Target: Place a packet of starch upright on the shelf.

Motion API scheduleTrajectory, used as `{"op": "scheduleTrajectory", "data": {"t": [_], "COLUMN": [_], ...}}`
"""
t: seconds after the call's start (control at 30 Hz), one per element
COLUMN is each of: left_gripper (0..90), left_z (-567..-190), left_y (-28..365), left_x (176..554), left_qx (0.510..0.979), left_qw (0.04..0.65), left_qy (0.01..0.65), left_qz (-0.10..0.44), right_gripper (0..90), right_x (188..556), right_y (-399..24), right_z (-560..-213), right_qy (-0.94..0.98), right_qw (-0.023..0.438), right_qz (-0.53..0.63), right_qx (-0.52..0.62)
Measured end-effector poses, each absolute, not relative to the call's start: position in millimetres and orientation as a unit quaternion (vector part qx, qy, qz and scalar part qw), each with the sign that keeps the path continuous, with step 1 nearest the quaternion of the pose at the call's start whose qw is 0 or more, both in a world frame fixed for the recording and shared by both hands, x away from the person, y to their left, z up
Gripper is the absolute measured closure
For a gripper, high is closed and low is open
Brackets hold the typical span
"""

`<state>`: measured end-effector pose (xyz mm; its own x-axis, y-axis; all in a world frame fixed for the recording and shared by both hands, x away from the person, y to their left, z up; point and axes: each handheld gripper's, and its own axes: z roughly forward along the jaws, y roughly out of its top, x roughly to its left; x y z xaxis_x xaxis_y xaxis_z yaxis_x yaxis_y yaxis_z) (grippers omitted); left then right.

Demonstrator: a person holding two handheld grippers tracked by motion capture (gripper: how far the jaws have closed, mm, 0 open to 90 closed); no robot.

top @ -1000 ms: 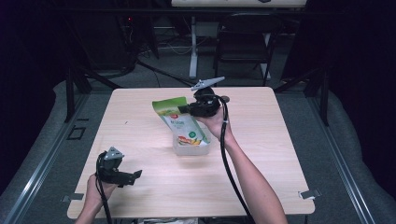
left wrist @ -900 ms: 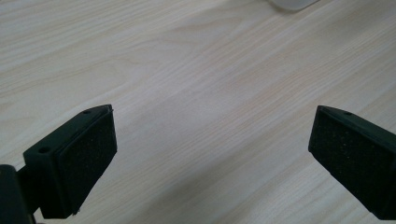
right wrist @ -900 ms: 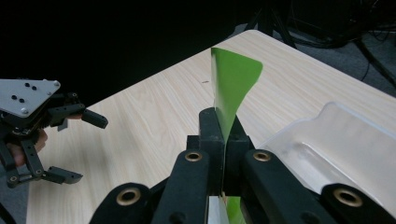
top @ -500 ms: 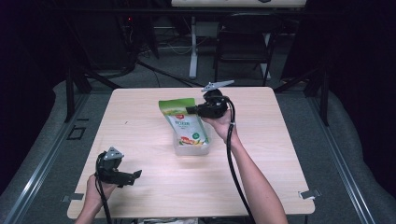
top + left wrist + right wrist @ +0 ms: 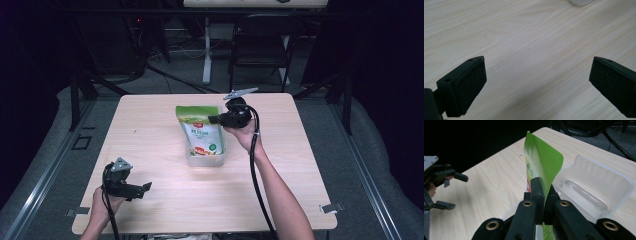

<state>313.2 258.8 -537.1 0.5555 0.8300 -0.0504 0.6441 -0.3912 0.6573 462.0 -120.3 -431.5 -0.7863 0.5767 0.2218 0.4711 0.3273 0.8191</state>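
Nearest the person, the left gripper (image 5: 131,189) rests low over the pale wooden table (image 5: 150,135) at its near left corner, its jaws spread wide with only bare wood between them, as the left gripper view shows.

Farther out, near the table's middle, a clear, shallow plastic tray (image 5: 205,159) sits on the wood. A flat green and white printed pouch (image 5: 201,129) stands over it, its lower end at or inside the tray, though whether it touches the tray floor cannot be told.

The right gripper (image 5: 221,120) pinches the pouch at its right edge near the top. In the right gripper view the jaws are pressed together on the thin green film (image 5: 541,162), with the tray wall (image 5: 599,182) just beside them.

The pouch looks light, soft and slick. It would likely bend or sag from an edge grip, so a hold on the stiffer sealed border seems safest. The tray looks thin, rigid and light, and could slide if nudged.
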Motion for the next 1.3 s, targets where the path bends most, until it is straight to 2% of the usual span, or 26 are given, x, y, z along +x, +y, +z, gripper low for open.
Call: {"op": "scheduleTrajectory", "data": {"t": [0.77,1.13,1.2,1.3], "left_gripper": [1.2,1.2,1.2,1.2], "left_z": [-537.1,-537.5,-536.8,-536.1], "left_y": [259.1,259.5,259.6,259.4], "left_x": [312.5,311.0,309.8,309.3], "left_qx": [0.82,0.82,0.817,0.82], "left_qw": [0.321,0.318,0.323,0.323], "left_qy": [0.45,0.453,0.453,0.449], "left_qz": [0.146,0.145,0.151,0.149], "right_gripper": [90.0,89.4,87.5,77.3], "right_x": [466.3,467.5,465.9,463.8], "right_y": [-136.4,-138.4,-138.0,-138.0], "right_z": [-444.0,-445.2,-444.0,-441.3], "right_qy": [0.816,0.808,0.809,0.809], "right_qw": [0.099,0.092,0.092,0.089], "right_qz": [0.447,0.465,0.464,0.461], "right_qx": [0.354,0.352,0.35,0.354]}}
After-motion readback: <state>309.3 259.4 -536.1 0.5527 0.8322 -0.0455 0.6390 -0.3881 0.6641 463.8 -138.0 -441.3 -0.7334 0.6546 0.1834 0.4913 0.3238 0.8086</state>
